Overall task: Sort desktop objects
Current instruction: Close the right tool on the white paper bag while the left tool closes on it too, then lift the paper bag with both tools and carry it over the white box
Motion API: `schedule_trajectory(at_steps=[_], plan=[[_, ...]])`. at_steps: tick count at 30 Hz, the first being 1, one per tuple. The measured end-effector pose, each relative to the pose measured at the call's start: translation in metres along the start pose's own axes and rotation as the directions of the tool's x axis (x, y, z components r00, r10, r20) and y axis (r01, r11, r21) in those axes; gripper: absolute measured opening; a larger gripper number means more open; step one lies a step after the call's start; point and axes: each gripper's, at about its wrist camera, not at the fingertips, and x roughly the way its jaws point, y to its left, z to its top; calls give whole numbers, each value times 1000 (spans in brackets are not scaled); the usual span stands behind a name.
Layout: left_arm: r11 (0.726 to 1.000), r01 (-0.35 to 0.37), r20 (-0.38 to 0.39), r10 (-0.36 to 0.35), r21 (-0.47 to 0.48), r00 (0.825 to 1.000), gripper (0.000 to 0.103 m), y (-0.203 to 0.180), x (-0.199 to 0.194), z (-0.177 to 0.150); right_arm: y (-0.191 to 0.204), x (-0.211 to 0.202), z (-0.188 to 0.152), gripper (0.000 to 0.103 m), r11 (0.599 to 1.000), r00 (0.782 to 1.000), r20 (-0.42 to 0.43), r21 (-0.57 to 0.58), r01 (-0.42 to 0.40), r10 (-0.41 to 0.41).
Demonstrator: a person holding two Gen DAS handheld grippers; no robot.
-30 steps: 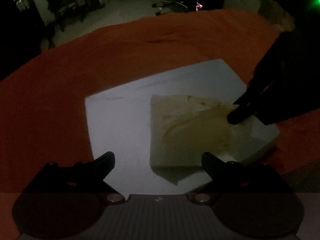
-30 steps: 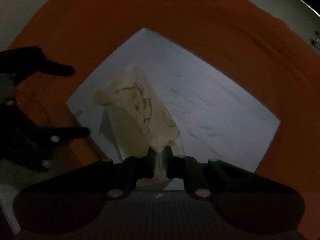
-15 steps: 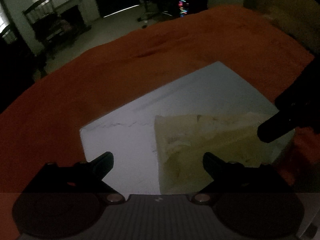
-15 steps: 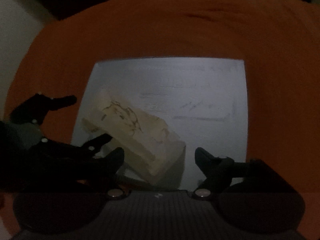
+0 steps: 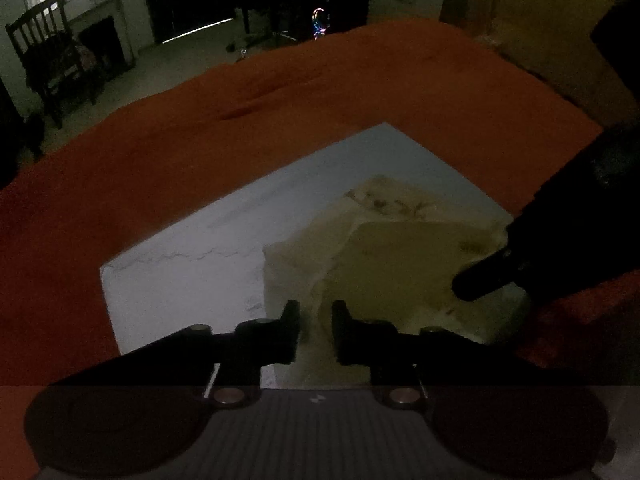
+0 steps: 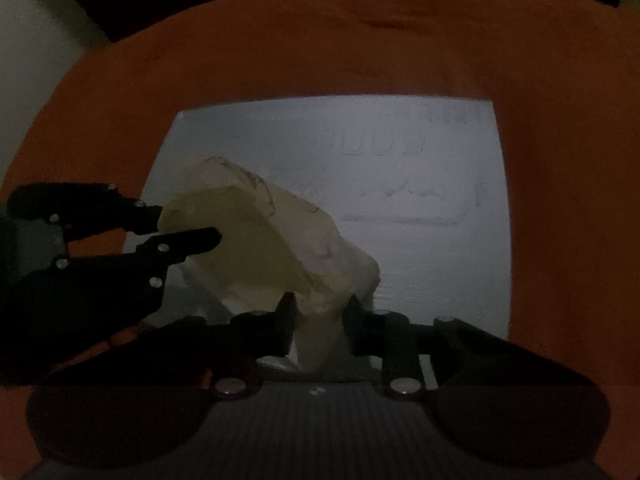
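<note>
A cream cloth bag (image 5: 384, 256) with a faint dark print lies on a white board (image 5: 192, 264) on the orange tablecloth (image 5: 200, 132). My left gripper (image 5: 316, 316) is shut on the bag's near edge. My right gripper (image 6: 320, 312) is shut on the bag's (image 6: 260, 240) other end, and the bag is lifted and bunched between the two. The right gripper also shows at the right of the left wrist view (image 5: 480, 280). The left gripper shows at the left of the right wrist view (image 6: 184, 228).
The white board (image 6: 400, 160) carries faint markings. The room is dim. Beyond the table stand a wooden chair (image 5: 48, 52), a fireplace (image 5: 100, 40) and dark furniture. A yellowish object (image 5: 540, 20) is at the far right.
Both grippers were open half a second ago and have now closed on the bag. The bag has risen off the board and bunched up.
</note>
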Motion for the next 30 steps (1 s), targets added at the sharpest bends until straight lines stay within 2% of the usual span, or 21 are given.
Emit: schedule_trajectory(at_steps=[8,12,16,25,30], plan=[[999,-22,12,23,-45,1000,10,-4,-13,-5,-10,-1,-3,15,1000,1000,10,2,-26,26],[997,-32,24,33,-64,999,10,-9,-32,-3,-9,-7,-1,14,1000,999,28,16,-27,27],[993,-34,37,38,-115,999,10,-8,-52,1,-8,-26,1,14,998,997,54,41,-56,54],[968,-52,65,70,-246,995,10,-13,-112,2,18,-84,-15,13,996,986,144,-21,-81,83],[968,-79,89,103,-238,991,10,-31,-144,-6,33,-112,-37,13,995,980,174,-45,-85,92]])
